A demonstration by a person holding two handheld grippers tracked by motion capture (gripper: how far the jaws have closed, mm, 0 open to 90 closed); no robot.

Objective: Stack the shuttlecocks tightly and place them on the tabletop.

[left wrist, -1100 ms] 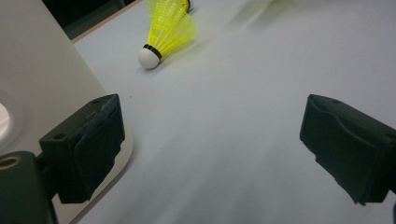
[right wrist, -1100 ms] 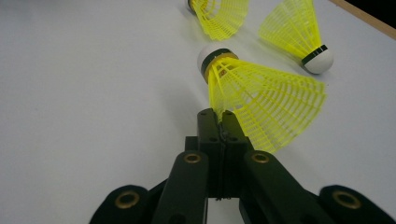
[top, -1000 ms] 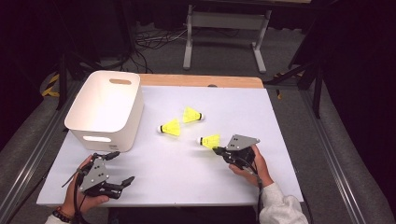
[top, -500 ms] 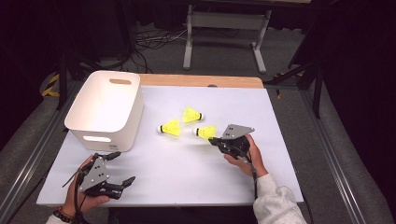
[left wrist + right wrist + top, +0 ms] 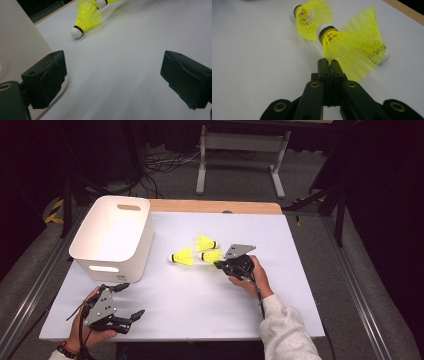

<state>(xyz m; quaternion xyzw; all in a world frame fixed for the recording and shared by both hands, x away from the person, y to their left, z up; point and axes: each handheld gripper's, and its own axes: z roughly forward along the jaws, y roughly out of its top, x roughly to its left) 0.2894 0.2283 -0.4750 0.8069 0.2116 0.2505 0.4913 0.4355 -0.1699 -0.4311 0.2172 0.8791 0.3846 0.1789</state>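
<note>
A white bench [image 5: 200, 310] holds three yellow shuttlecocks near its middle and a white bin [image 5: 112, 237] at its left. The right gripper [image 5: 220, 264] has its jaws pressed together on the skirt edge of the nearest shuttlecock [image 5: 212, 255], which sits between the other two: one shuttlecock [image 5: 205, 242] just behind it, another [image 5: 183, 257] to its left. The left gripper [image 5: 131, 316] rests near the bench's front left corner, jaws spread wide apart, holding nothing.
</note>
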